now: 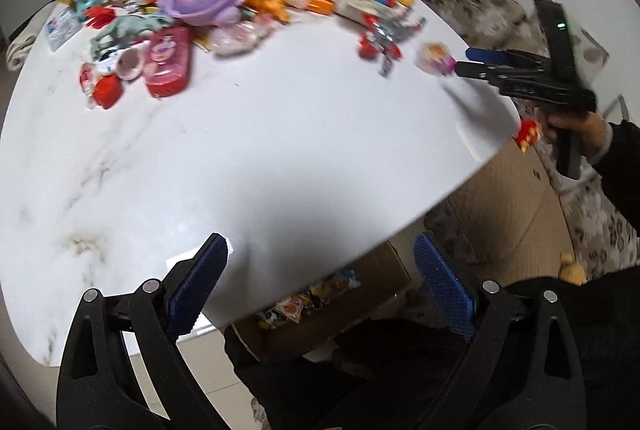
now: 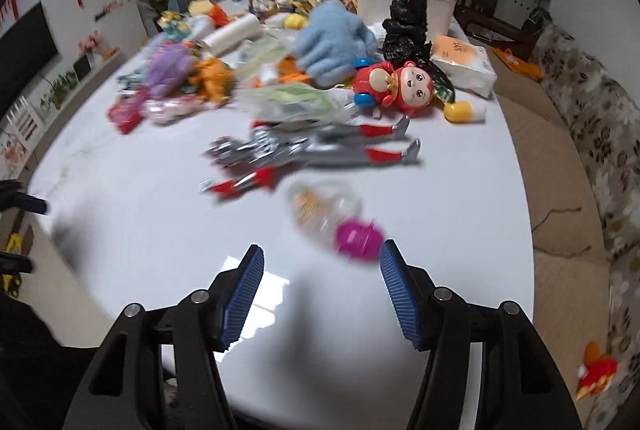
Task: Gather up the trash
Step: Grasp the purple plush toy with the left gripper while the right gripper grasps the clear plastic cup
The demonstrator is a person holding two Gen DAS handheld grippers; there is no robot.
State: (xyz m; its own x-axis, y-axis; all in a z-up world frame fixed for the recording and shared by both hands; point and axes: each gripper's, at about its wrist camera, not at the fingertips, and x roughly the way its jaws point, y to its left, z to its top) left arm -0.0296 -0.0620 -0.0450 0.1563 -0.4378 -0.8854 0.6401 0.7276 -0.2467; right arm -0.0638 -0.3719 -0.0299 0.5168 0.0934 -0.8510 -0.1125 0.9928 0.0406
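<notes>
A small clear plastic container with a magenta cap (image 2: pixel 340 222) lies blurred on the white marble table (image 2: pixel 160 230), just ahead of my right gripper (image 2: pixel 322 248). Its blue pads stand apart with nothing between them, and the cap sits close to the right fingertip. In the left wrist view the same container (image 1: pixel 436 59) is at the table's right edge, in front of the right gripper (image 1: pixel 464 61). My left gripper (image 1: pixel 320 242) is wide open and empty over the table's near edge. Below that edge, a cardboard box (image 1: pixel 384 282) holds colourful wrappers (image 1: pixel 312 302).
A heap of toys and packaging fills the far table: a silver-red robot toy (image 2: pixel 312 154), a red monkey doll (image 2: pixel 396 86), a blue plush (image 2: pixel 332 42), a black bag (image 2: pixel 408 26), a tissue pack (image 2: pixel 464 64). A floral sofa (image 2: pixel 580 110) runs along the right. A red toy (image 2: pixel 596 374) lies beside it.
</notes>
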